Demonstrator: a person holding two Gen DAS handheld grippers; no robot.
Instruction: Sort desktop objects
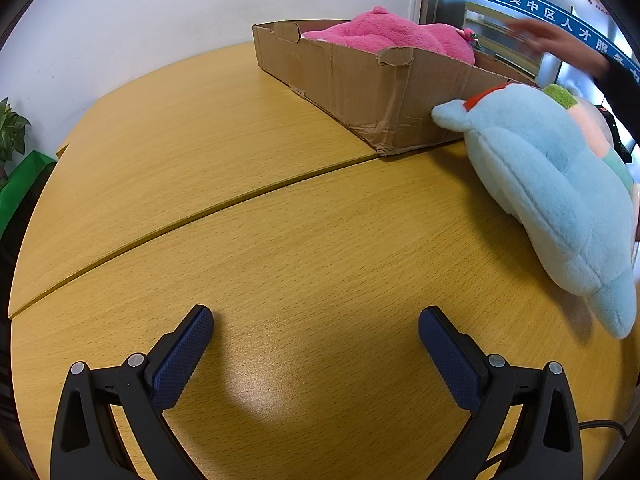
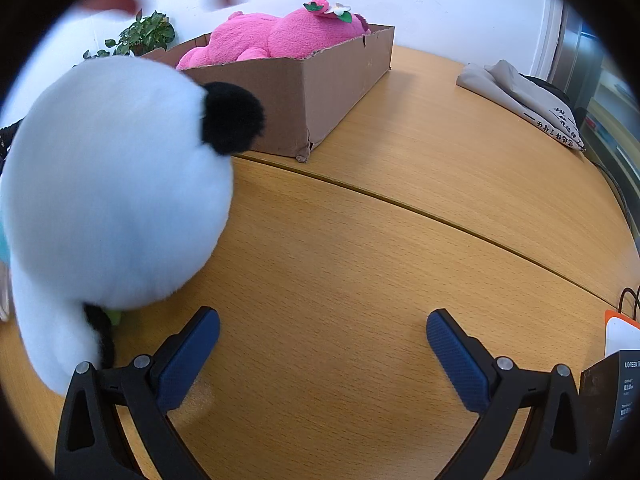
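A pink plush toy [image 1: 392, 36] lies inside an open cardboard box [image 1: 360, 88] at the far side of the wooden table [image 1: 280, 220]. A light blue plush [image 1: 552, 196] lies on the table right of my left gripper [image 1: 316, 322], which is open and holds nothing. In the right wrist view the pink plush toy [image 2: 276, 38] fills the cardboard box [image 2: 316, 92]. A white plush with a black ear [image 2: 116, 184] sits close on the left, beside the left finger of my right gripper [image 2: 323, 322], open and holding nothing.
A blurred hand [image 1: 556, 40] reaches over the box's far end. A folded grey bag [image 2: 520, 100] lies at the table's far right, a dark carton [image 2: 608, 400] at the near right. A potted plant [image 2: 140, 36] stands behind the box.
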